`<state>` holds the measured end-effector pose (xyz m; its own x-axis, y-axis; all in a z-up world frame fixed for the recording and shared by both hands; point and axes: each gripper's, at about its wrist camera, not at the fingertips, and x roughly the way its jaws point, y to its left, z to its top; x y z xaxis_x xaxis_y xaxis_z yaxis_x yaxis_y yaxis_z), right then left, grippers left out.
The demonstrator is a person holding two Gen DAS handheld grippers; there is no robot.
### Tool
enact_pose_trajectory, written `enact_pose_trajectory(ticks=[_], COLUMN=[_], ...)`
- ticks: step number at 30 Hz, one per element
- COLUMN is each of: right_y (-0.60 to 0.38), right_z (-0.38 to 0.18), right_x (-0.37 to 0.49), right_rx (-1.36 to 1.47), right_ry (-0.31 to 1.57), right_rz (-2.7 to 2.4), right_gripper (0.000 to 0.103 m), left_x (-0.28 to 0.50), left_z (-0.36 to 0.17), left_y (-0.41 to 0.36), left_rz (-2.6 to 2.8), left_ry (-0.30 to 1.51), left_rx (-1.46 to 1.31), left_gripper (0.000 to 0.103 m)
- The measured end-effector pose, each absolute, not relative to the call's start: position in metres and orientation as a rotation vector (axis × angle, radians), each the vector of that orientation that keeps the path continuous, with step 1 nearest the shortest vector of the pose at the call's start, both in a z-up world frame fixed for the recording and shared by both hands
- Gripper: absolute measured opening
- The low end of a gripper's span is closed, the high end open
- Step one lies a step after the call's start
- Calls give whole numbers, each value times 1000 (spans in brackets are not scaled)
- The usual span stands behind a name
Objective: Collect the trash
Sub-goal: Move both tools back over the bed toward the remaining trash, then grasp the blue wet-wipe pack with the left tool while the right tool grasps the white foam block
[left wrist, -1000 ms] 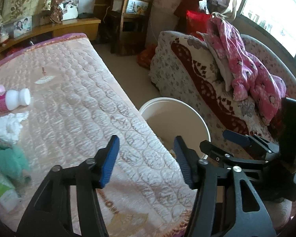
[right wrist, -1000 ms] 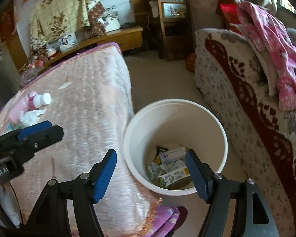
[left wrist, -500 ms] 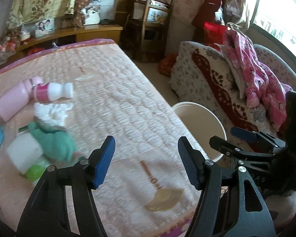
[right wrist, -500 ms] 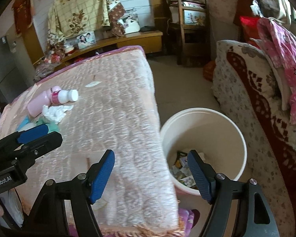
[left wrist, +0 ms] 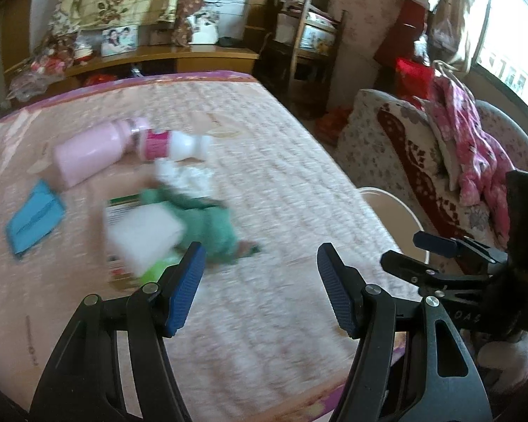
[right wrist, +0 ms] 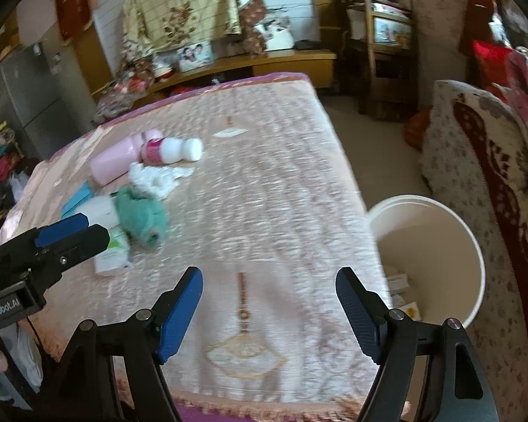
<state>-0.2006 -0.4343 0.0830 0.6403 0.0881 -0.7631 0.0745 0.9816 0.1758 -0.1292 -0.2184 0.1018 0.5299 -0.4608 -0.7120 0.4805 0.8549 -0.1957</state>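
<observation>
Left wrist view: both hand-held grippers, left (left wrist: 260, 288) and right (right wrist: 269, 311), gape empty, right just widening.

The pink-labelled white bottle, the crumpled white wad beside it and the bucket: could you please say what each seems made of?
White bottle: likely plastic, smooth with a slight sheen. White wad: probably tissue paper, matte, creased and ragged at the edges. Bucket: probably plastic, with thin, plain cream walls.
</observation>
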Motion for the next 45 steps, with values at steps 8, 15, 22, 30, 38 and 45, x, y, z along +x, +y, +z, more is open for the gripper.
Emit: enact_pose_trajectory(ticks=[8, 15, 22, 30, 38, 45], right_y=[-395, -364, -326, -283, -266, -264], right_z=[73, 68, 75, 77, 61, 61], right_x=[-181, -158, -129, -94, -70, -62], right_rx=[172, 161, 196, 156, 85, 57], right_ry=[918, 942, 922, 908, 958, 951], right_rz=[101, 161, 301, 392, 384, 373], right_gripper=[76, 76, 76, 82, 82, 83], left_x=[-103, -66, -13, 24, 42, 63], left_z=[88, 69, 61, 45, 37, 33], left_y=[-135, -67, -13, 3, -6, -7], left_rz=[-466, -366, -322, -379, -392, -415], left_ry=[882, 926, 921, 967, 959, 989], left_rx=[-20, -44, -118, -106, 21, 92], left_gripper=[65, 65, 65, 69, 69, 69])
